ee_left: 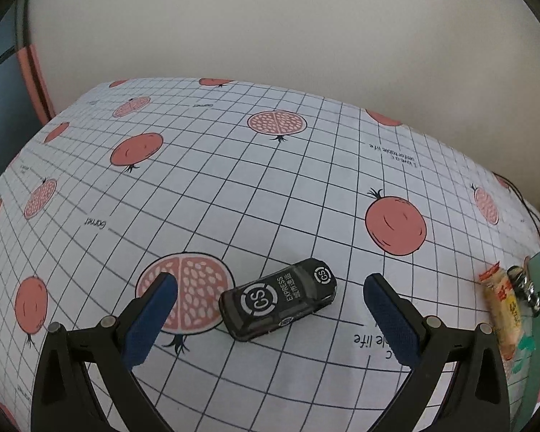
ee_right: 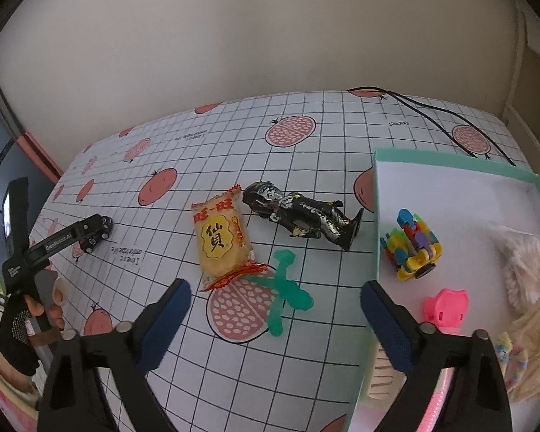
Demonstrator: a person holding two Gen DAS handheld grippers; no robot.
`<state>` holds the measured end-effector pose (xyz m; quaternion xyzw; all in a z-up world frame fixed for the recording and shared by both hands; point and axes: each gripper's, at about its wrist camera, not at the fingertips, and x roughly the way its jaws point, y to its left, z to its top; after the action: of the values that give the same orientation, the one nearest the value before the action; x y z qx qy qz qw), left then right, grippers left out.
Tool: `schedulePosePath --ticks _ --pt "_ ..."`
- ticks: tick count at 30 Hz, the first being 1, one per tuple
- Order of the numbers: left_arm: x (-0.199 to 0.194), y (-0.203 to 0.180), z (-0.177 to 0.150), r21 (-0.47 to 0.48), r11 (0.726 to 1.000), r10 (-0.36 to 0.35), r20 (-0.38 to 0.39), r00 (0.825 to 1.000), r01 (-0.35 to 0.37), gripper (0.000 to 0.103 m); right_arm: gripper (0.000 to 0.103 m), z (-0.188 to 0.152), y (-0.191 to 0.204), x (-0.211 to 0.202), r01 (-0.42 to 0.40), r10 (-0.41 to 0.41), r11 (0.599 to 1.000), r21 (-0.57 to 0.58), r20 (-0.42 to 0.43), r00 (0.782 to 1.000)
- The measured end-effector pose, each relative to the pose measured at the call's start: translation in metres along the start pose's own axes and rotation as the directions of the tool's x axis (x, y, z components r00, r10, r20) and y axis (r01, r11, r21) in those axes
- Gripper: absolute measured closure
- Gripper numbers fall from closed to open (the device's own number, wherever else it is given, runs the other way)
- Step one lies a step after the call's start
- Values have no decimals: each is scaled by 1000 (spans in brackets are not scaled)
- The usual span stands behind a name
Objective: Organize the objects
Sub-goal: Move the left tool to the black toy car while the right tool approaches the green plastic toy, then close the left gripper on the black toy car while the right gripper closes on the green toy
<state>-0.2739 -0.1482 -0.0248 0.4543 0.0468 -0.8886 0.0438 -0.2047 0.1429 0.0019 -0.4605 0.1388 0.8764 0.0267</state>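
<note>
The black toy car (ee_left: 278,299) is seen lying on the gridded tablecloth (ee_left: 234,187), at about 12 o'clock from the left gripper (ee_left: 270,318) and between its two blue pads, touched by neither. It is judged to be light, rigid and smooth-shelled, so some slipperiness is to be expected, and it may roll on its wheels if nudged. A hold across its long flanks, near the middle of the body, is thought safest (it lies skewed, so the gripper would need turning to meet it squarely).

The left gripper's jaws are spread wide and nothing is held. The right gripper (ee_right: 275,318) is likewise spread wide and empty, with the snack packet (ee_right: 222,241) at 11 o'clock, the green splat toy (ee_right: 284,288) at 12 and the dark figurine (ee_right: 302,214) beyond it. The teal-rimmed box (ee_right: 450,160), already holding a few toys, lies at 2 o'clock.
</note>
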Motion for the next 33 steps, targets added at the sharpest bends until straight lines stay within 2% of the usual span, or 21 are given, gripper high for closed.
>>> schedulePosePath --ticks 3,6,13,20,23,27,29,30,32,33 --pt "3 -1 0 14 1000 -9 -4 1000 9 1 14 -1 2 2 5 -5 1000 -18 -4 1000" --pt "7 -2 1 31 999 -10 -11 1000 10 7 20 -3 2 8 4 -4 1000 -18 -20 1000" --pt "14 -6 1 86 996 1 -13 1000 1 7 36 -9 6 20 30 -33 998 -49 -59 998" --pt "23 -14 -3 130 991 6 -21 1000 -3 9 37 -13 15 30 79 -87 991 -110 -72 994" --pt "25 -13 -3 119 993 -7 -23 1000 10 17 41 -14 17 32 106 -116 985 -137 -70 991" --pt "25 -15 -2 122 992 -11 -19 1000 13 22 43 -15 17 32 120 -131 981 -150 -66 989" --pt "24 -16 -2 122 992 -19 -17 1000 21 30 44 -15 17 33 127 -138 980 -152 -63 988" --pt "24 -16 -2 120 993 -18 -19 1000 20 30 45 -15 17 33 131 -141 980 -153 -60 988" --pt "23 -17 -3 119 993 -12 -21 1000 15 30 53 -16 17 32 132 -142 979 -156 -52 988" --pt "23 -17 -3 117 993 -12 -21 1000 15 30 60 -16 17 32 127 -137 980 -155 -56 989"
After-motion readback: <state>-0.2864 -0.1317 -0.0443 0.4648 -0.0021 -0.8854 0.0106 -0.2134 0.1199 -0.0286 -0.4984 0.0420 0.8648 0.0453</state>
